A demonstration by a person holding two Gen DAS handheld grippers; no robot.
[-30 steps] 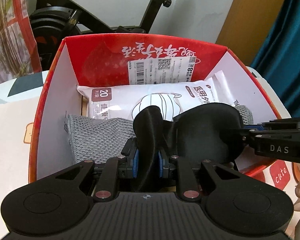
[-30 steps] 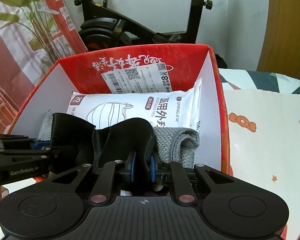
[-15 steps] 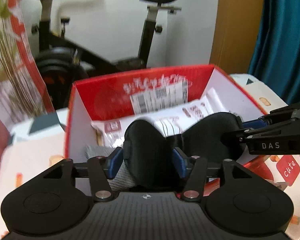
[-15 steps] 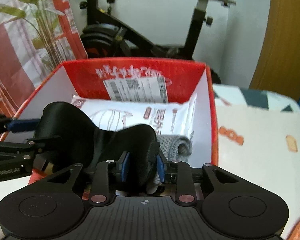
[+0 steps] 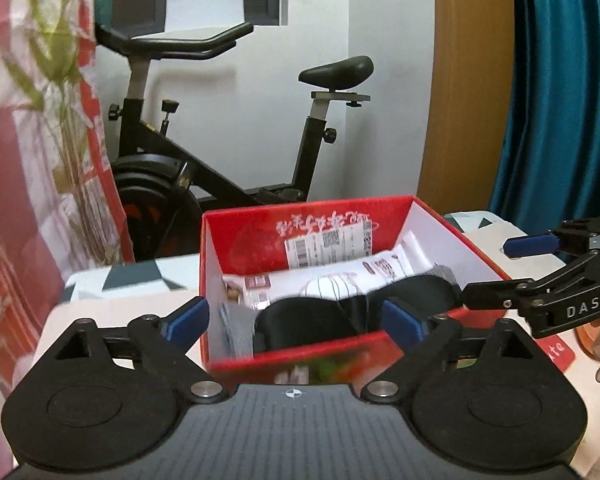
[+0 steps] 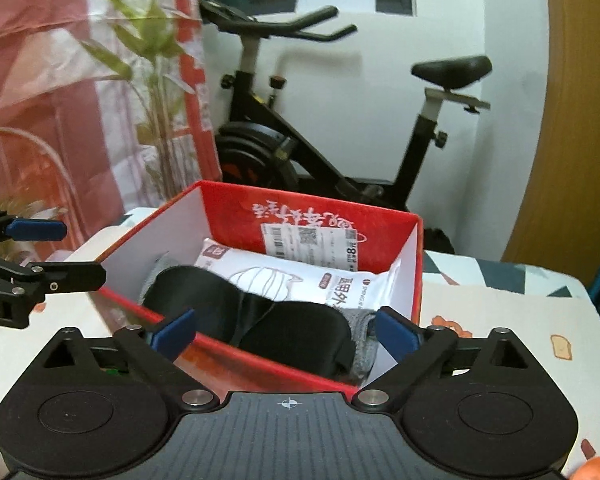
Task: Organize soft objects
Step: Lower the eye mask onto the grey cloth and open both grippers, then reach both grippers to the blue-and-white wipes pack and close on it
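Observation:
A red cardboard box (image 5: 432, 216) (image 6: 418, 240) stands on the patterned table. Inside it a black eye mask (image 5: 320, 316) (image 6: 284, 324) lies on a grey knitted cloth (image 5: 240, 328) (image 6: 364, 340), in front of a white pack of face masks (image 5: 340, 280) (image 6: 300, 280). My left gripper (image 5: 296, 322) is open and empty, drawn back above the box's near wall. My right gripper (image 6: 286, 334) is open and empty, also behind the near wall. Each gripper shows in the other's view, the right one (image 5: 540, 276) at the box's right, the left one (image 6: 32, 256) at its left.
A black exercise bike (image 5: 236, 152) (image 6: 340, 140) stands behind the table against a white wall. A red and white curtain with a plant print (image 5: 32, 120) (image 6: 80, 80) hangs at the left. The patterned tablecloth (image 6: 500, 320) stretches to the right of the box.
Both grippers have opened and let go of the black eye mask, which now lies in the box. Both have pulled back and up from the box.

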